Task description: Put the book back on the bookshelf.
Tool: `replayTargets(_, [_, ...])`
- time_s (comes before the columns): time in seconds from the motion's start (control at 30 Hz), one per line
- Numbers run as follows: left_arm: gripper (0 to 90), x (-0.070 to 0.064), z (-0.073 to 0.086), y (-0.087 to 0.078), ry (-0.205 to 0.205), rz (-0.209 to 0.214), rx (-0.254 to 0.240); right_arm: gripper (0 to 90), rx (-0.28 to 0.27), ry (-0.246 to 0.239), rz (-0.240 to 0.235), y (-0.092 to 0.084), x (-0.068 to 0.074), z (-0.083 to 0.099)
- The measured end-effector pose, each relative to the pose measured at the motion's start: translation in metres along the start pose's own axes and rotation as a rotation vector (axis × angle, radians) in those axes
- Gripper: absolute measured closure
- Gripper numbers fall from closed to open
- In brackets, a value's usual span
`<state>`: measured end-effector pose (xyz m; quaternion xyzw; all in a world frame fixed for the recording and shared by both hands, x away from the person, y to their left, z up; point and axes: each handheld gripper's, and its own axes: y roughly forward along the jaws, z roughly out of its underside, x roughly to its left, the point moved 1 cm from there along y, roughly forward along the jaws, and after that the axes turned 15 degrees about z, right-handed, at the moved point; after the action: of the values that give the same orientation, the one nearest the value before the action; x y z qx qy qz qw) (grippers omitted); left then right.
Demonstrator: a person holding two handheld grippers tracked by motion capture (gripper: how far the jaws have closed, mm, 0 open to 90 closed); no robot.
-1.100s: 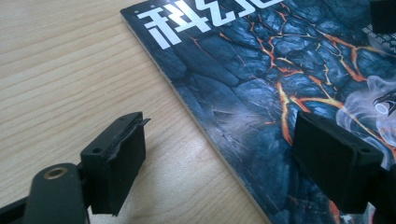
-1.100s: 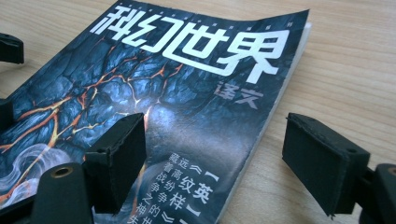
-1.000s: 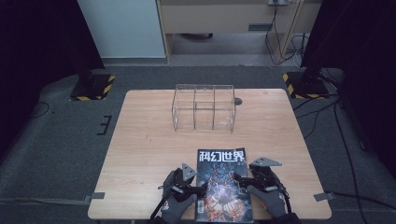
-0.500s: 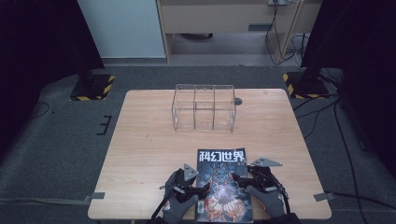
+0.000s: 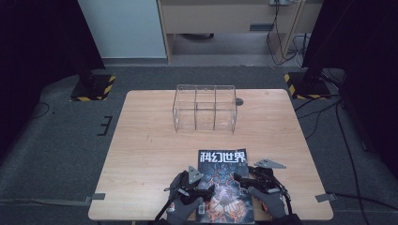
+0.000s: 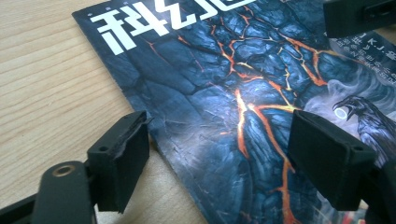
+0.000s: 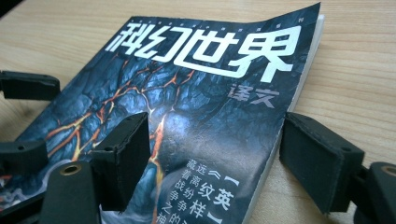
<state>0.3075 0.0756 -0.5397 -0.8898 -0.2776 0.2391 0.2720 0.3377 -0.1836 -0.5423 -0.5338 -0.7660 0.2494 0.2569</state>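
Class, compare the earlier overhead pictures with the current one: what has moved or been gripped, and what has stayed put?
Very little changed. The left gripper and right gripper sit at the magazine's two side edges, jaws open astride them, with no clamping seen. The magazine lies flat in the same place, and the clear rack at the table's far side is unmoved.

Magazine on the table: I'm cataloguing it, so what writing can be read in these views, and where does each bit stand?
"科幻世界": big white title across the top of the magazine cover, clearest in the right gripper view.
"译文": smaller grey characters under the title's right end.
"纹英" and "样": white characters low on the cover; the columns beside them are cut off or blurred.
"J.K.": part of a small line in the left gripper view; the rest is too small to read.
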Motion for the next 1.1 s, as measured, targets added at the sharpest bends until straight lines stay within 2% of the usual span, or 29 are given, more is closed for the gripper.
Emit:
replayTargets(0.3, [19.2, -0.001, 0.0, 0.001, -0.005, -0.007, -0.006, 25.1, 0.001, 0.075, -0.034, 0.0, -0.005, 0.0])
replayTargets(0.57, [19.0, -0.002, 0.001, 0.001, -0.007, -0.012, -0.013, 30.9, -0.003, 0.151, -0.049, 0.0, -0.01, 0.001])
replayTargets(0.77, [18.9, -0.002, 0.001, 0.001, -0.008, -0.014, -0.013, 33.4, -0.022, 0.168, -0.049, -0.004, -0.01, 0.0])
replayTargets(0.9, [18.9, -0.002, 0.001, 0.001, -0.009, -0.015, -0.015, 34.4, -0.057, 0.196, -0.095, -0.011, -0.01, -0.003])
replayTargets(0.97, [18.9, -0.002, 0.001, 0.001, -0.009, -0.015, -0.016, 34.4, -0.072, 0.193, -0.107, -0.013, -0.008, -0.005])
replayTargets(1.03, [18.9, -0.002, 0.001, 0.001, -0.009, -0.015, -0.016, 34.2, -0.071, 0.178, -0.103, -0.013, -0.007, -0.005])
replayTargets(1.1, [19.0, -0.002, 0.001, 0.001, -0.01, -0.014, -0.016, 34.2, -0.058, 0.197, -0.121, -0.013, -0.01, -0.006])
